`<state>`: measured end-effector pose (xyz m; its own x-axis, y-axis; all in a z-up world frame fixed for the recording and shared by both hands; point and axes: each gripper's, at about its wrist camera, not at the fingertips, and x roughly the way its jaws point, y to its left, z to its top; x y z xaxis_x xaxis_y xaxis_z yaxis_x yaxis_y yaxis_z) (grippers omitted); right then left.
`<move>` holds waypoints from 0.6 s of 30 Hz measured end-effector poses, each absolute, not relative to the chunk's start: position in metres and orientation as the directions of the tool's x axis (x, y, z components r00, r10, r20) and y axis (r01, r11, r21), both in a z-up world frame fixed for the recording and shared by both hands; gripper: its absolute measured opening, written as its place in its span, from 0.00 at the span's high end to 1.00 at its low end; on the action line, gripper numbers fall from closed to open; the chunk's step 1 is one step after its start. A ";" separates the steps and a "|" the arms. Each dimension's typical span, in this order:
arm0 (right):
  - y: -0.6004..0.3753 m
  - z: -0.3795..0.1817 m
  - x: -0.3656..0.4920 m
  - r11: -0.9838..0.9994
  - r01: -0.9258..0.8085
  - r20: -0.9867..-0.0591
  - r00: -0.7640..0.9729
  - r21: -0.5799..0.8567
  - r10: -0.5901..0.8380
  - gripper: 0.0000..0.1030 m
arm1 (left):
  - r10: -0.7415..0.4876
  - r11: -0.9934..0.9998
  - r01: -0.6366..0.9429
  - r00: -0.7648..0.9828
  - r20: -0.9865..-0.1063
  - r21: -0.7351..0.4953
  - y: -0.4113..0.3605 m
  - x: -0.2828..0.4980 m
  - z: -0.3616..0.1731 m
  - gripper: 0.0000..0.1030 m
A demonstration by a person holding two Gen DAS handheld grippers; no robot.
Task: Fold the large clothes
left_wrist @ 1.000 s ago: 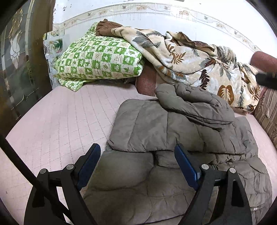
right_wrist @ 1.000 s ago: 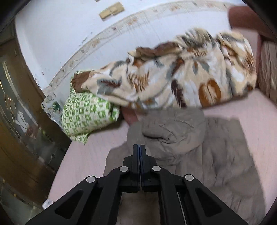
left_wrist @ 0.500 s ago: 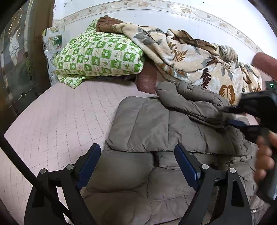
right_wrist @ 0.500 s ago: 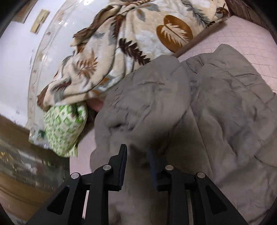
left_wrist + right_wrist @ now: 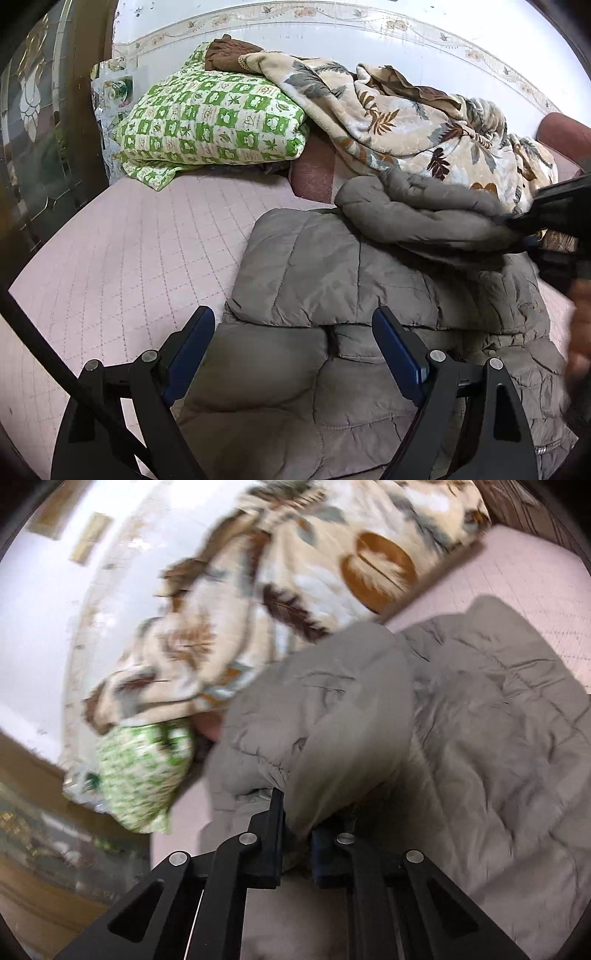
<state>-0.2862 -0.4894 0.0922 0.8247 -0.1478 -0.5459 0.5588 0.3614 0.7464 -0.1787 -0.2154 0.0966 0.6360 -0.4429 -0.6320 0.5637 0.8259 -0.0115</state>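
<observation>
While the grey quilted jacket (image 5: 332, 280) lay on the pink quilted bedspread (image 5: 122, 258), part-folded, one side panel was already turned over the body and a puffy sleeve (image 5: 417, 218) sat bunched on top near the far end. Fabric was matte, grey-olive, stitched in wide panels, creased all over. Lower hem part spread toward the left wrist camera.

Left gripper (image 5: 295, 347) was wide apart, blue pads showing, holding nothing; it hovered over the near part of the jacket, contact with the cloth unclear.

Right gripper (image 5: 314, 834) had its fingers partly closed around a thick bunch of the sleeve (image 5: 332, 720), cloth bulging out between them. Right wrist view was motion-blurred, so how firm the pinch was could not be told. From the left view the right gripper (image 5: 546, 221) showed as a dark shape at the sleeve's right end, with a blurred hand (image 5: 580, 325) below it.

Behind the jacket: leaf-print blanket (image 5: 399, 118) heaped along the white wall (image 5: 332, 40), green checked pillow (image 5: 214, 122) at left, touching the blanket.
</observation>
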 end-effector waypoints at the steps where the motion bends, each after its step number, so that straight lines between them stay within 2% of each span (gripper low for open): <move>1: -0.480 0.104 -0.295 0.382 0.540 -0.527 0.837 0.750 -0.148 0.89 | -0.442 0.827 0.562 0.638 -0.631 -0.011 -0.215 -0.179 0.097 0.16; 3: -0.463 0.121 -0.313 0.410 0.510 -0.501 0.854 0.756 -0.140 0.90 | -0.441 0.829 0.560 0.639 -0.630 -0.013 -0.214 -0.179 0.097 0.16; 6: -0.437 0.127 -0.337 0.448 0.521 -0.518 0.844 0.726 -0.143 0.90 | -0.439 0.831 0.556 0.643 -0.628 -0.010 -0.214 -0.179 0.097 0.16; 8: -0.429 0.108 -0.345 0.440 0.561 -0.567 0.813 0.701 -0.132 0.90 | -0.437 0.830 0.558 0.642 -0.629 -0.007 -0.214 -0.180 0.097 0.16; 12: -0.443 0.033 -0.329 0.429 0.671 -0.699 0.705 0.605 -0.119 0.90 | -0.437 0.821 0.571 0.640 -0.632 0.011 -0.217 -0.185 0.095 0.16; 15: -0.455 0.000 -0.322 0.409 0.667 -0.692 0.713 0.622 -0.110 0.89 | -0.443 0.815 0.579 0.642 -0.626 0.018 -0.217 -0.186 0.096 0.16; 18: -0.456 0.010 -0.318 0.452 0.656 -0.692 0.713 0.604 -0.110 0.81 | -0.440 0.817 0.577 0.638 -0.631 0.014 -0.219 -0.182 0.094 0.16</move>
<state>-0.3183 -0.4559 0.0101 0.7133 -0.1104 -0.6922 0.6564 0.4515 0.6044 -0.1822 -0.2187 0.0941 0.6385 -0.4403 -0.6313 0.5771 0.8165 0.0142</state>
